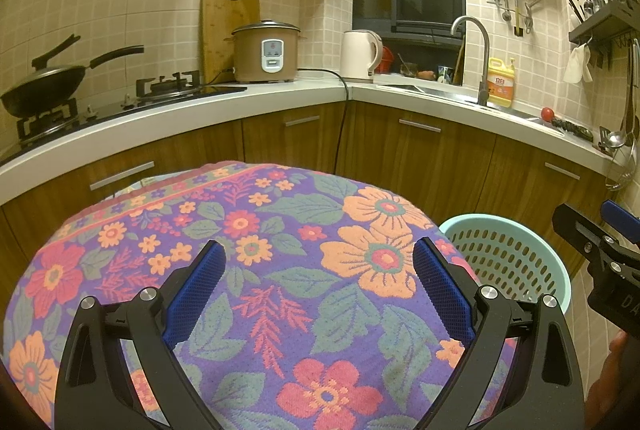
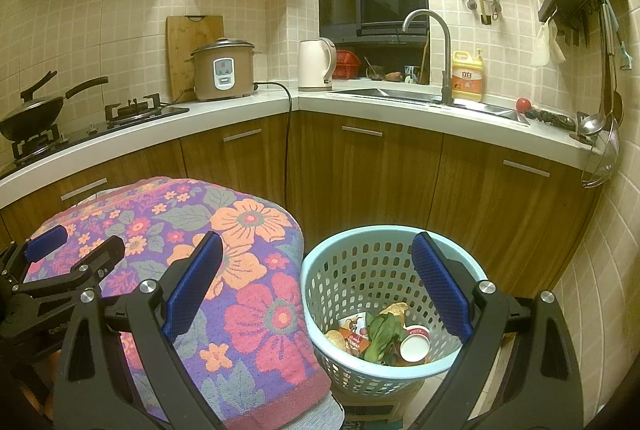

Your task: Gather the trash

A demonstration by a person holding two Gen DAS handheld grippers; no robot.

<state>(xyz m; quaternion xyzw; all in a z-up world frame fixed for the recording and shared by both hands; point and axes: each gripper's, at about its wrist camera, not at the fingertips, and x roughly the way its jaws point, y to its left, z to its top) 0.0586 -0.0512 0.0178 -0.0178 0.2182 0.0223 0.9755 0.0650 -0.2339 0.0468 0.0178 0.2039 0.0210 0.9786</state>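
A light blue perforated trash basket (image 2: 352,258) stands on the floor right of a table under a flowered cloth (image 2: 248,294). It also shows in the left wrist view (image 1: 512,262). Inside lie green leafy scraps (image 2: 384,334), a white cup (image 2: 414,348), printed wrappers (image 2: 354,340) and a brownish piece (image 2: 394,310). My right gripper (image 2: 316,286) is open and empty above the basket's near rim and the table edge. My left gripper (image 1: 318,290) is open and empty over the cloth (image 1: 280,270). Each gripper shows at the edge of the other's view.
An L-shaped kitchen counter (image 2: 360,106) with wooden cabinets runs behind. On it stand a wok (image 2: 32,114), gas hob, rice cooker (image 2: 222,70), kettle (image 2: 316,58), sink with tap (image 2: 432,46), yellow detergent bottle (image 2: 466,76) and a tomato (image 2: 523,105). Utensils hang on the right wall.
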